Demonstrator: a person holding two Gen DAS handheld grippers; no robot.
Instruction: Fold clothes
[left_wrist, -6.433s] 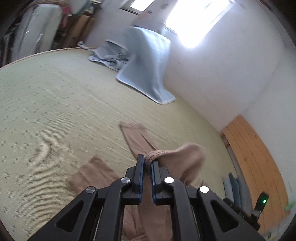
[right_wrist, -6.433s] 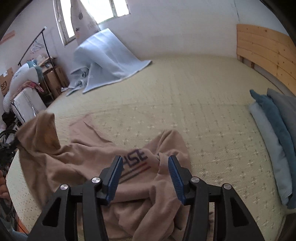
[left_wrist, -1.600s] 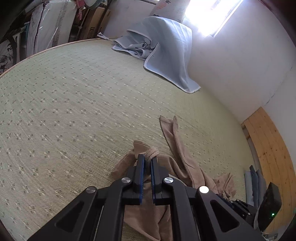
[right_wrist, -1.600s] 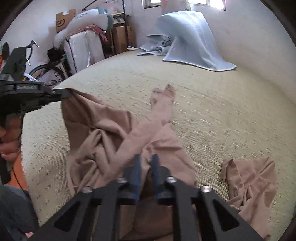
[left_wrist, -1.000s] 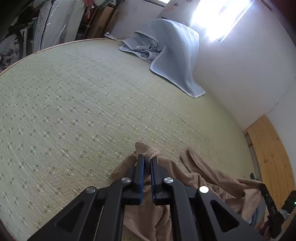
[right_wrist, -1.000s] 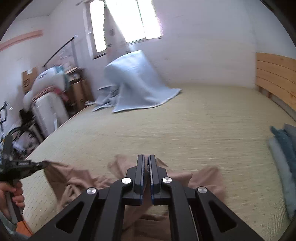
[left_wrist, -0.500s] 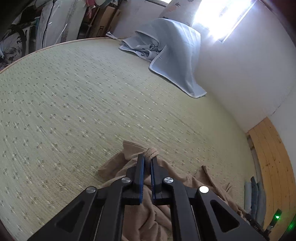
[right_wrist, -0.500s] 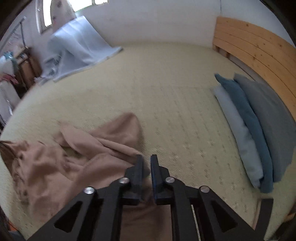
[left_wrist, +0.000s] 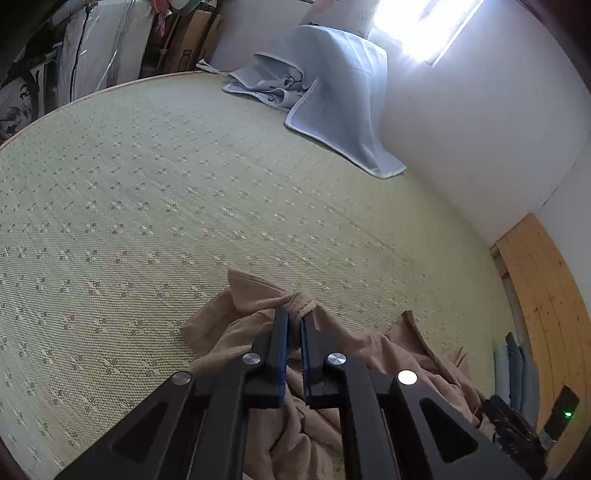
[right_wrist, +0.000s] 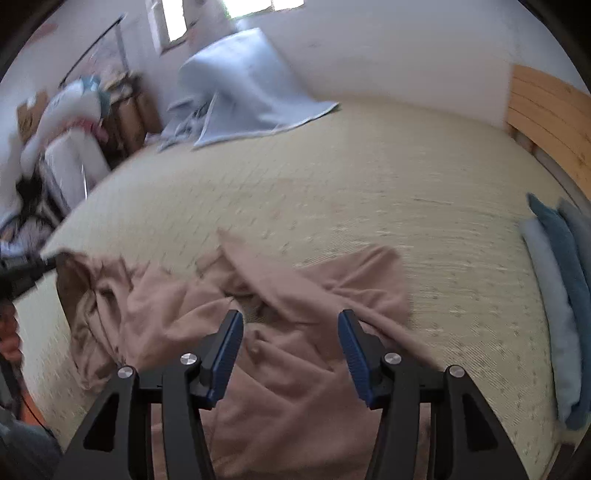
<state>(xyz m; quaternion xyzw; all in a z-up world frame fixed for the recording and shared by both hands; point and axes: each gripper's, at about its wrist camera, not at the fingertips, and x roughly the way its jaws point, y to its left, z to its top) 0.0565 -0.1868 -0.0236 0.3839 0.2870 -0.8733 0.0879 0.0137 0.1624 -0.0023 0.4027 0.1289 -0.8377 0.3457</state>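
A tan sweatshirt (right_wrist: 288, 325) lies crumpled on the woven bed mat (right_wrist: 406, 192). My left gripper (left_wrist: 294, 320) is shut on a ribbed edge of the sweatshirt (left_wrist: 258, 295), holding that part bunched just above the mat. In the right wrist view the left gripper (right_wrist: 44, 264) shows at the far left edge, still pinching the cloth. My right gripper (right_wrist: 290, 325) hangs over the middle of the heap with its jaws opening; the cloth lies below them and the pads do not press on it.
A pale blue blanket (left_wrist: 332, 96) is draped at the far end of the mat. Folded blue pillows (right_wrist: 557, 295) lie along the right side by a wooden headboard (right_wrist: 546, 122). Boxes and bagged bedding (right_wrist: 66, 122) crowd the left side. A hand (right_wrist: 9, 332) shows at the left edge.
My right gripper went from shut to open, letting the cloth go, and its view swung back over the heap. The left gripper kept its grip and shifted slightly.
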